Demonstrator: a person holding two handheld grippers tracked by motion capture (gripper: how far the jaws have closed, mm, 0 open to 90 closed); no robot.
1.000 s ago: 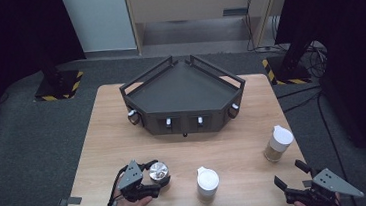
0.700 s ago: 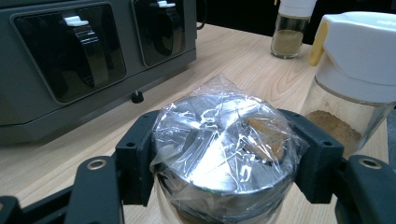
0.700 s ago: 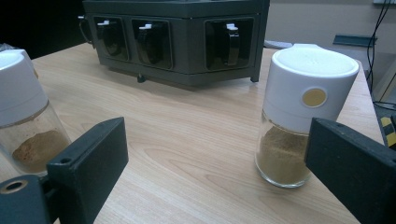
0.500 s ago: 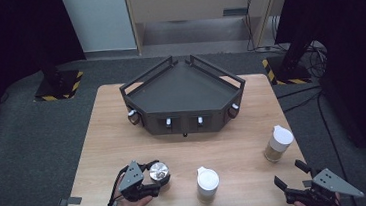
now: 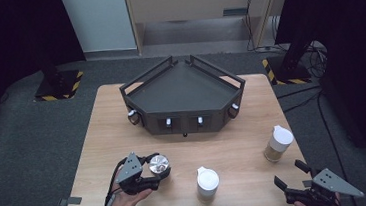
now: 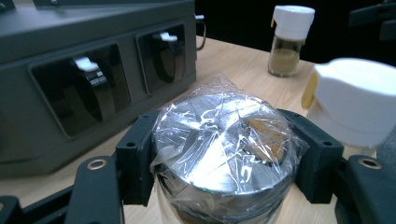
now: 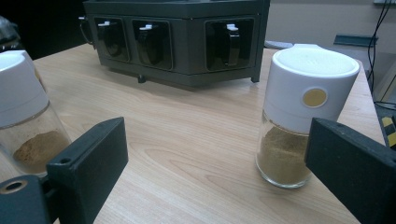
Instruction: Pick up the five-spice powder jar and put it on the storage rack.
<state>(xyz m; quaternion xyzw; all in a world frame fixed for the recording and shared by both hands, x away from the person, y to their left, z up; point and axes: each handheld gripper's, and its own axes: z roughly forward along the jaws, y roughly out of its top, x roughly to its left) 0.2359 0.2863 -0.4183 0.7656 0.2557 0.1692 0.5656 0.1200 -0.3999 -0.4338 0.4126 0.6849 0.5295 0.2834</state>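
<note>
Left claw [image 6: 219,163]: clamped on foil-topped jar [image 6: 222,149], lower left, for lifting | Right claw [image 7: 215,168]: wide, empty, lower right, facing spice jar [image 7: 303,116] | rack [image 5: 183,100] centre of desk [image 5: 235,153]

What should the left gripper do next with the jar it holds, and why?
Probably lift it a little higher: the left gripper is shut on the foil-topped jar, and the dark rack has raised walls it must clear.

Two black jaws stand wide apart over the wooden table [image 7: 196,140]. A white-capped spice jar [image 7: 299,116] stands beside one jaw, another spice jar [image 7: 23,126] at the opposite edge, the dark rack [image 7: 177,37] behind.
</note>
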